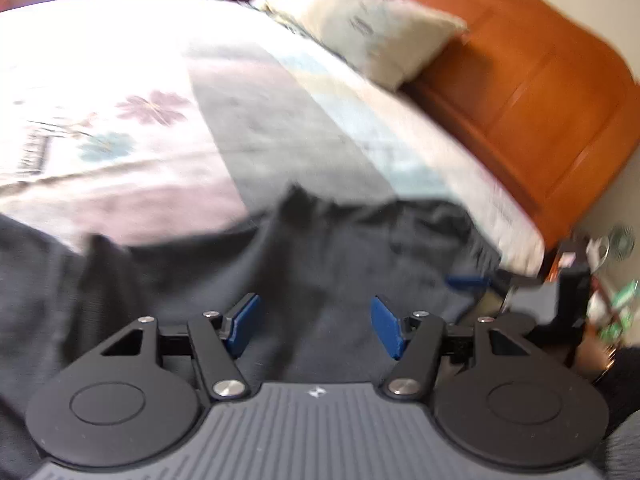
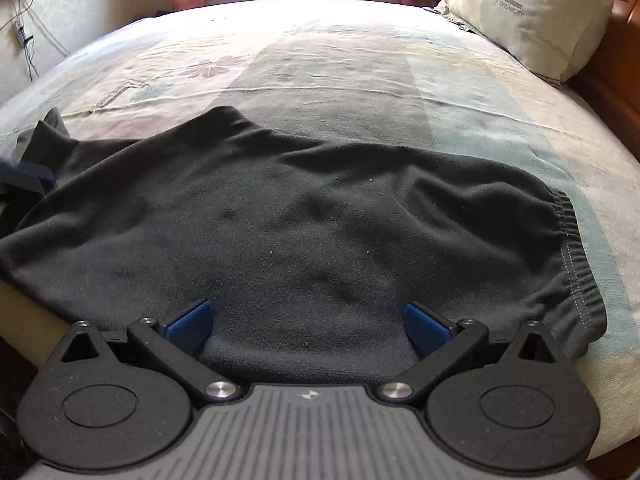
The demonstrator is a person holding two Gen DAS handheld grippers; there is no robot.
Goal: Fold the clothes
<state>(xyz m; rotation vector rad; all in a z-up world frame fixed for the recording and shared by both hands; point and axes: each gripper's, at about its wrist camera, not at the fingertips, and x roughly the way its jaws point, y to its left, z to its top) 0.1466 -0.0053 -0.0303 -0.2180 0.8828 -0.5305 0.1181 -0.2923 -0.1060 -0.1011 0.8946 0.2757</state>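
In the right wrist view the right gripper point(image 2: 307, 322) sits low in the frame with its blue pads spread wide, gripping nothing, their tips just over the near edge of the dark grey fleece garment point(image 2: 304, 224) that lies spread across the middle of the bed point(image 2: 340, 60). In the blurred left wrist view the left gripper point(image 1: 316, 326) is likewise wide apart and empty above the same garment, a pillow point(image 1: 360, 16) against the wooden headboard point(image 1: 532, 80) at upper right.

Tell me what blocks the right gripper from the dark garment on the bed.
Nothing visible does. The right gripper is open directly over the dark garment, whose fleece fills the gap between its fingers.
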